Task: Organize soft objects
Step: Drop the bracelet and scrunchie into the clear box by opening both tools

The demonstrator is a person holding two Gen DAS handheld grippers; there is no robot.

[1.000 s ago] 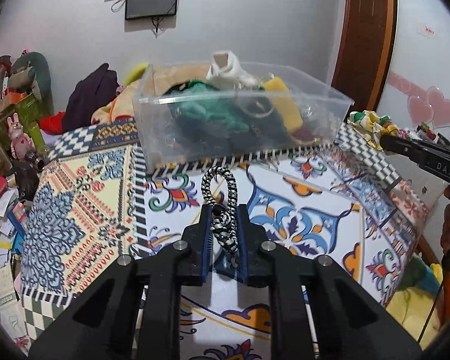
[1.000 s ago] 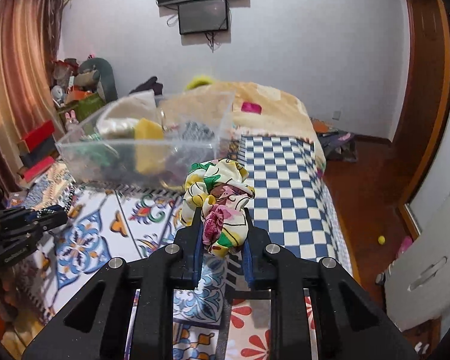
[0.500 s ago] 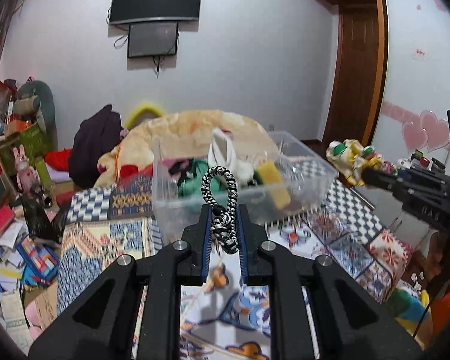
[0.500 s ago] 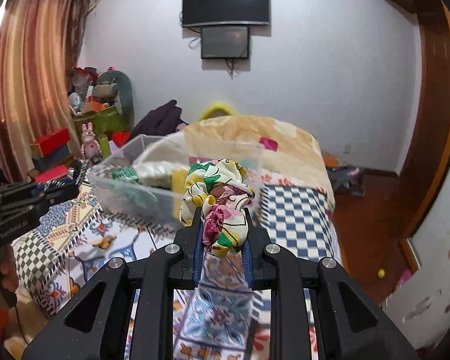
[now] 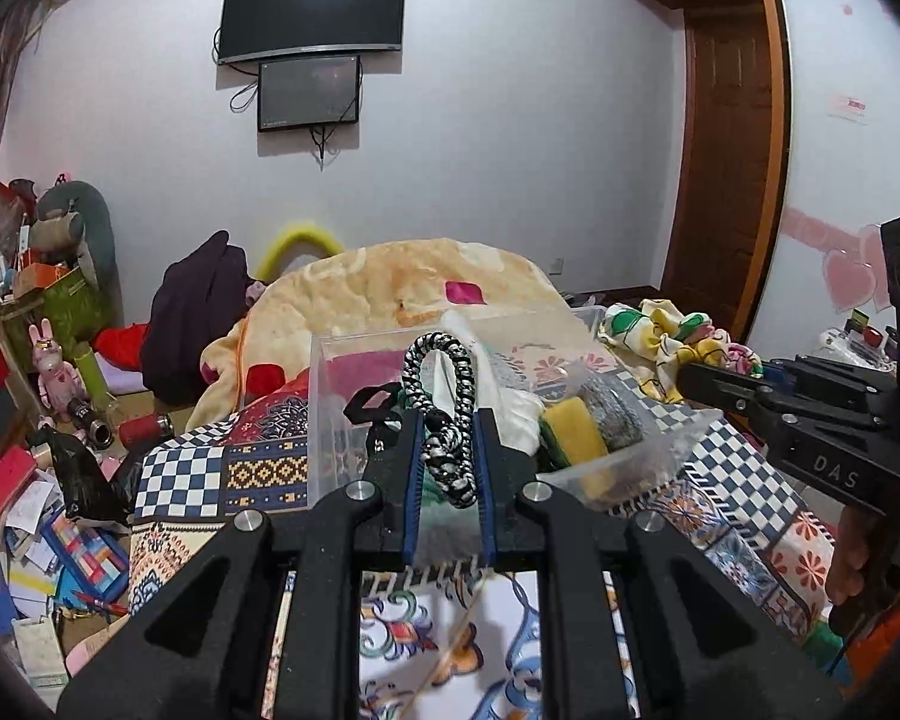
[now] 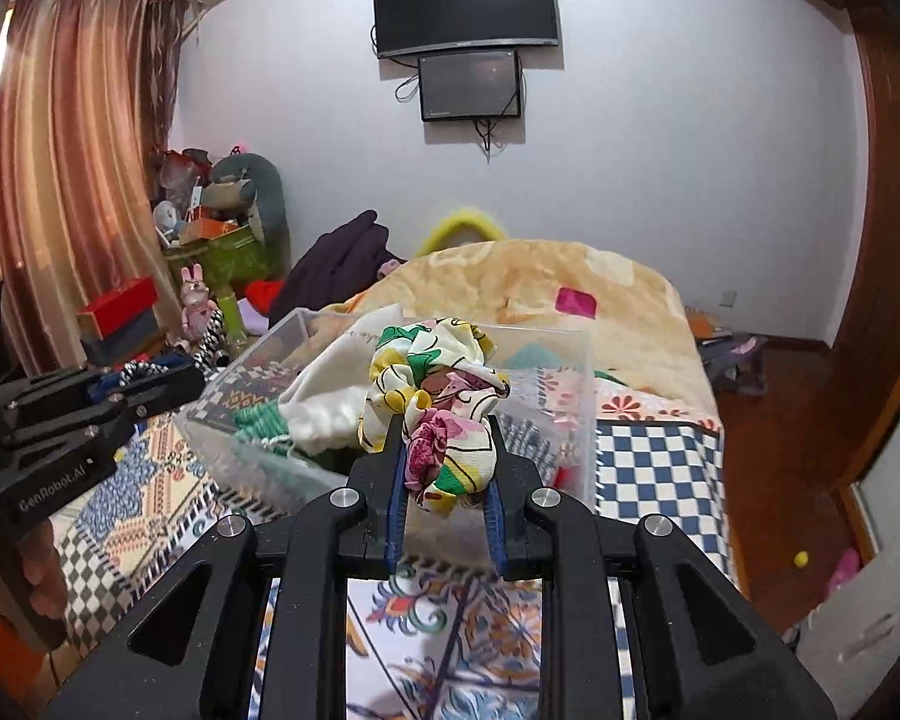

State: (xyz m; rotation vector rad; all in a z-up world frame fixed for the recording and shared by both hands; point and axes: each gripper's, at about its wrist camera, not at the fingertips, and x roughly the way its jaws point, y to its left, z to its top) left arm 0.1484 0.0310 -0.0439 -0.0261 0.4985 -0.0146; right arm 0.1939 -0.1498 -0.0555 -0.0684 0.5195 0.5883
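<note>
My left gripper (image 5: pixel 447 450) is shut on a black-and-white braided hair tie (image 5: pixel 444 396), held up in front of the clear plastic bin (image 5: pixel 330 414). My right gripper (image 6: pixel 444 462) is shut on a floral fabric scrunchie (image 6: pixel 438 402), held just before the bin's near wall (image 6: pixel 234 450). The bin holds a white cloth (image 6: pixel 330 396), green knit fabric (image 6: pixel 258 423), a yellow sponge (image 5: pixel 570 432) and other soft items. The right gripper with the scrunchie (image 5: pixel 672 336) shows at the right of the left wrist view; the left gripper (image 6: pixel 150 375) shows at the left of the right wrist view.
The bin stands on a patterned patchwork cover (image 5: pixel 240 468) over a bed. A cream blanket (image 5: pixel 390 282) lies behind it. Cluttered boxes and toys (image 5: pixel 48 360) sit at the left. A wooden door (image 5: pixel 732 180) and wall screens (image 5: pixel 312 48) stand behind.
Both grippers have risen and moved closer to the bin, keeping hold of the hair tie and the scrunchie. The bin now sits right behind the fingertips in both views.
</note>
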